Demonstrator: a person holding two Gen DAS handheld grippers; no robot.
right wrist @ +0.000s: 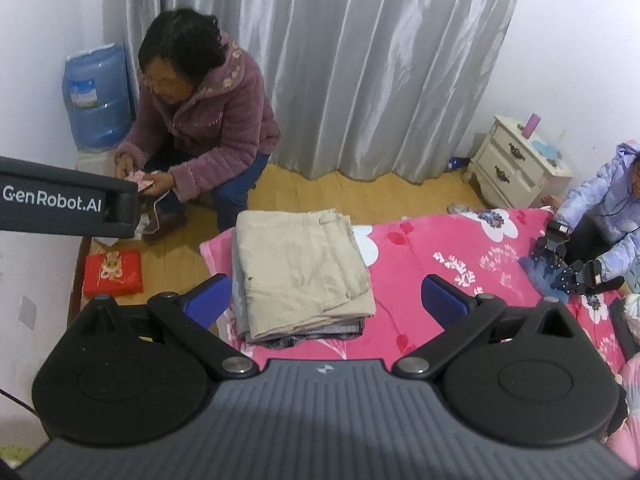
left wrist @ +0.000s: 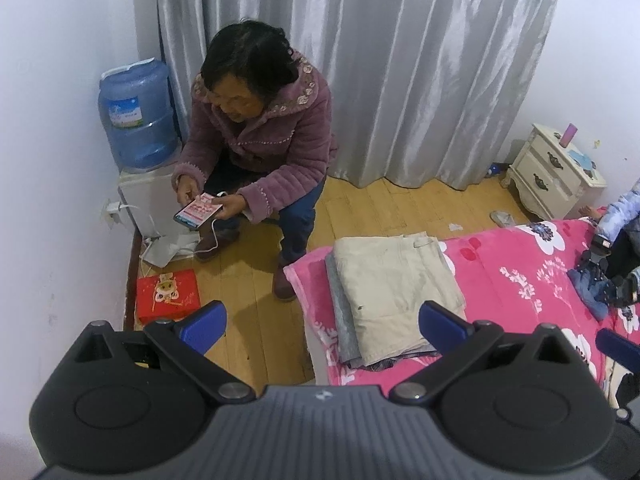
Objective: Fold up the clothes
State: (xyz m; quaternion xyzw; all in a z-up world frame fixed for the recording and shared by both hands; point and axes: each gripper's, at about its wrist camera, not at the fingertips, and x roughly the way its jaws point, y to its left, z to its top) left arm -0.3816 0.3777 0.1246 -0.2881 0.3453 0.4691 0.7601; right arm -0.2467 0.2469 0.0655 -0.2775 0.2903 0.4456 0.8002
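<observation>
On the near-left corner of the bed (right wrist: 460, 248), around 12 o'clock from the right gripper (right wrist: 326, 300), there's a beige garment (right wrist: 300, 268) folded into a tidy rectangle on top of a grey folded piece (left wrist: 340, 304), with a darker layer just peeking out underneath. So it's a small stack, edges roughly lined up, sitting flat on the pink flowered blanket, probably parked at the corner to keep the rest of the bed free.

Going left to right: at 9 o'clock on the floor there's a red box (right wrist: 113, 274), and behind it a water dispenser (left wrist: 138, 120) against the wall. A person in a purple padded jacket (left wrist: 260, 136) sits at about 11 o'clock looking at a phone (left wrist: 199, 210), well apart from the clothes. Then the stack, then at 2 o'clock a cream nightstand (right wrist: 516, 160), and at 3 o'clock another person in a light blue jacket (right wrist: 604, 208) sitting on the bed.

Both grippers are spread wide with nothing between the pads, hovering above the stack. The left gripper (left wrist: 322, 324) sits more over the bed's edge, so the stack shows at its 1 o'clock.

Honestly the beige piece already lies folded. Can't tell if this is a pause after stacking or right before something else gets grabbed.
</observation>
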